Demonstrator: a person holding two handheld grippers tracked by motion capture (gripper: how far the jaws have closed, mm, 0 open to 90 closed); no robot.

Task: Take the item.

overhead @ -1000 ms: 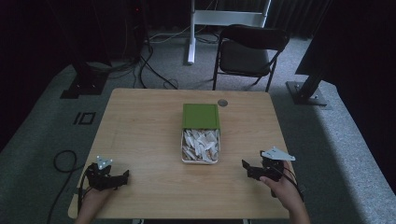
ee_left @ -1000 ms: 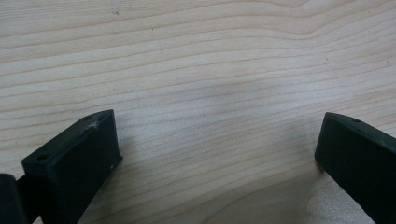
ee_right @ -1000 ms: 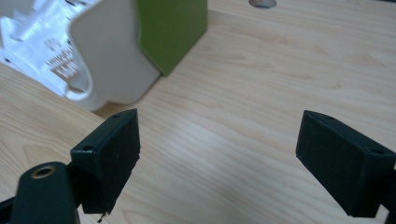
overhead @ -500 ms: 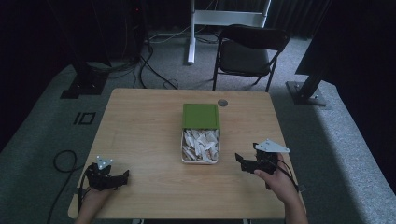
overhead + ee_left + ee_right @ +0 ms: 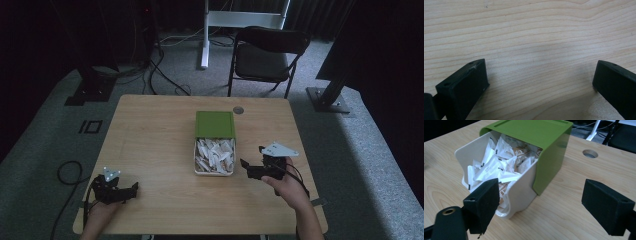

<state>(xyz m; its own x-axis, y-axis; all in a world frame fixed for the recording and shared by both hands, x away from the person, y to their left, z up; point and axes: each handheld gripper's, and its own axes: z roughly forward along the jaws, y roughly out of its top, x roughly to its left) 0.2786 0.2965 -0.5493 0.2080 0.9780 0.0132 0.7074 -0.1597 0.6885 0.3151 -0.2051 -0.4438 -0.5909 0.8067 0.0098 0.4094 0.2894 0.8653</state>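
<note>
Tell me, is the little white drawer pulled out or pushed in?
Pulled out. The white drawer sticks out of its green case, showing packets inside.

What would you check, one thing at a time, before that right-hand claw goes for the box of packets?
1. Right gripper open: ok, its jaws stand wide apart in the right gripper view.
2. Jaws empty: ok, nothing between them.
3. Drawer pulled out of the green sleeve: ok, white packets lie exposed.
4. Gripper aimed at the box: ok, it sits just right of the drawer in the high view, pointing toward it.
5. Left gripper out of the way: ok, open over bare table near the left corner.
6. Whether the packets are loose enough to lift one alone: cannot tell, they are piled together.
</note>
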